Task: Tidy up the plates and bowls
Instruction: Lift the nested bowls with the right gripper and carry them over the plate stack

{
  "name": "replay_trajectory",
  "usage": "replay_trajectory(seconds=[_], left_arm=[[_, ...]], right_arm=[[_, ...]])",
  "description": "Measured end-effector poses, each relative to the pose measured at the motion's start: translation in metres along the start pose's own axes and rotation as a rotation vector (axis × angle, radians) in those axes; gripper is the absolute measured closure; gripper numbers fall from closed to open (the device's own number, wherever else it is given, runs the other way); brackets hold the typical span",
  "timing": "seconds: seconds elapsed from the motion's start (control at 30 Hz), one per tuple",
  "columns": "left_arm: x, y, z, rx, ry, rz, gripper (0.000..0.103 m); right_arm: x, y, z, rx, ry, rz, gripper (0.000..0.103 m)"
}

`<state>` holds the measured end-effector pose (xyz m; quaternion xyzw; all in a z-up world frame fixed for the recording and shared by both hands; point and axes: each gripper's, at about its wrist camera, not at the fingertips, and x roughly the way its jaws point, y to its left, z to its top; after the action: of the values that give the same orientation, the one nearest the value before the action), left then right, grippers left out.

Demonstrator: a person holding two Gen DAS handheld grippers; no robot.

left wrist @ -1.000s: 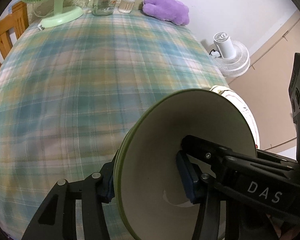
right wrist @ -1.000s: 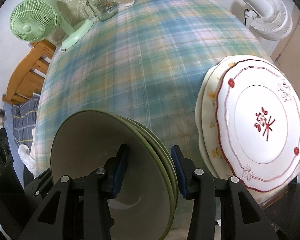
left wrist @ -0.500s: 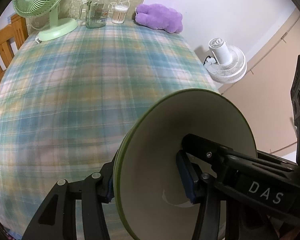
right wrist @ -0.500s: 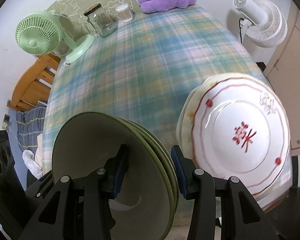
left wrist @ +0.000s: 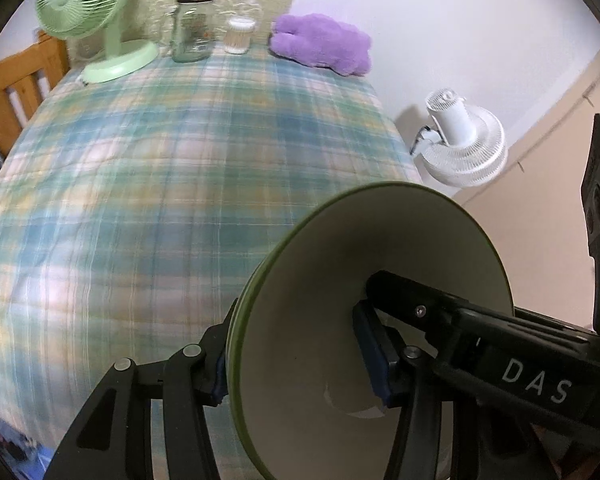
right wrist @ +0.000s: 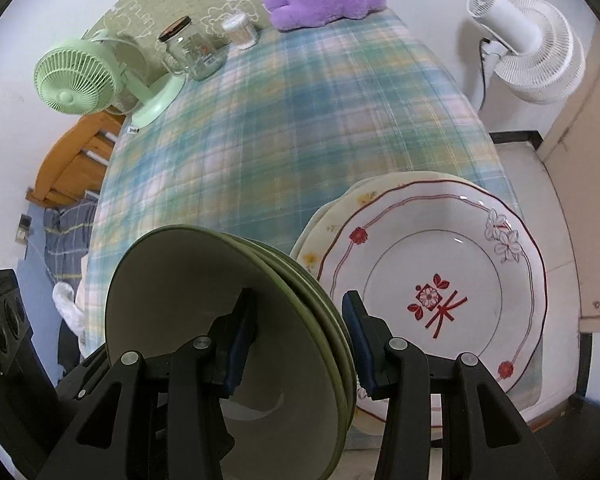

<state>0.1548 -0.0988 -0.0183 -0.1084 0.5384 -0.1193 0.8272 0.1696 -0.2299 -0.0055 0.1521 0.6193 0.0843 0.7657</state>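
My left gripper (left wrist: 300,354) is shut on the rim of a green bowl with a cream inside (left wrist: 320,300), held tilted above the plaid table (left wrist: 160,184). My right gripper (right wrist: 300,336) is shut on a nested stack of green bowls (right wrist: 180,280), also tilted and lifted. A stack of plates sits at the table's near right corner, topped by a white plate with red trim (right wrist: 440,292) over a cream flowered plate (right wrist: 336,216). The right gripper's bowls hang just left of the plates.
At the table's far end stand a green desk fan (left wrist: 88,12), a glass jar (left wrist: 192,26), a cotton swab tub (left wrist: 240,34) and a purple plush toy (left wrist: 324,44). A white floor fan (right wrist: 528,52) stands right of the table. A wooden chair (right wrist: 76,160) is on the left.
Both grippers have risen and drawn back from the table with their bowls held. The table looks smaller and the plate stack has dropped from the left wrist view.
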Motion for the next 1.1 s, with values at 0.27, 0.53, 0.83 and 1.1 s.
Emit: replay_trajectory(seconds=[0.27, 0.53, 0.83, 1.1], left_arm=[[-0.013, -0.003, -0.003, -0.067, -0.018, 0.055, 0.049], [-0.019, -0.017, 0.001, -0.034, -0.03, 0.035, 0.049], [-0.002, -0.048, 0.004, 0.003, -0.01, -0.017, 0.049], [0.019, -0.079, 0.003, -0.002, 0.008, -0.047, 0.049]], right_arm=[[-0.003, 0.003, 0.005, -0.072, 0.027, 0.063, 0.055], [-0.019, 0.0, 0.006, -0.063, -0.007, 0.064, 0.055], [-0.031, -0.031, 0.007, -0.016, -0.029, 0.014, 0.055], [-0.037, -0.067, 0.012, -0.001, -0.027, -0.021, 0.055]])
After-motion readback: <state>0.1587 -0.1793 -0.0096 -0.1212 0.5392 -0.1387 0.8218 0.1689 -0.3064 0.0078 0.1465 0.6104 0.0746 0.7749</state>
